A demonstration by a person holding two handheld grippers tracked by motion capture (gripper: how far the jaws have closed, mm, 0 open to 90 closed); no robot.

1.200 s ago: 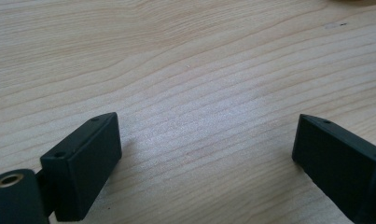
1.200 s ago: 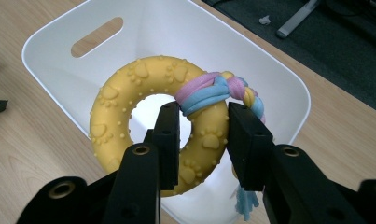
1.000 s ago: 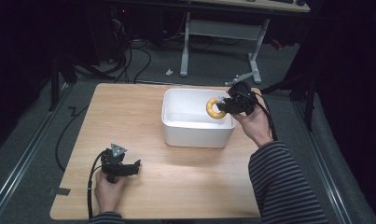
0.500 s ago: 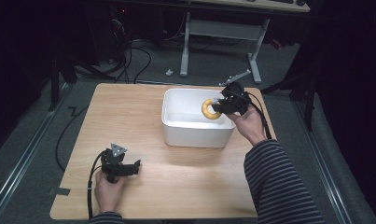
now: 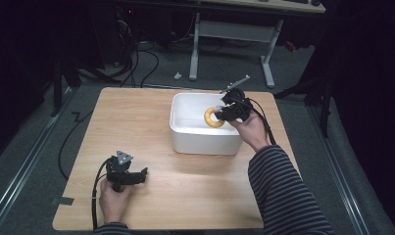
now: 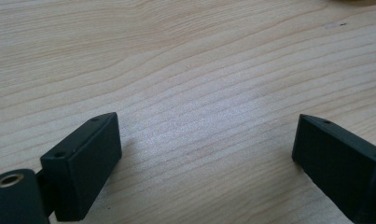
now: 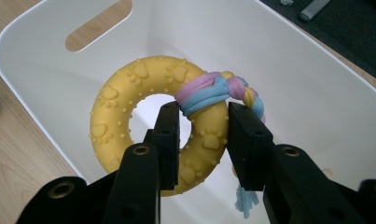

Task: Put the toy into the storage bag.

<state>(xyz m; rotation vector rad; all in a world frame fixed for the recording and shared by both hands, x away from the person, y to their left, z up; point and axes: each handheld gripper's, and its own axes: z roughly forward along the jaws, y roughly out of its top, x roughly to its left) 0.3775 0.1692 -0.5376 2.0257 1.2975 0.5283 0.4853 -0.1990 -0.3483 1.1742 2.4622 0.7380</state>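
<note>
Right gripper (image 7: 202, 135) fingers pinch the yellow ring toy (image 7: 148, 116) above the white bin (image 7: 316, 93); left gripper (image 6: 209, 149) fingers spread, well away from the bin.

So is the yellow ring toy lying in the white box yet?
Not yet. The right claw grips the yellow ring, holding it up above the white box.

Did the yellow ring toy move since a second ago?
Yes. The yellow ring toy, held by the right gripper, has gone lower and further left, deeper into the white bin.
</note>
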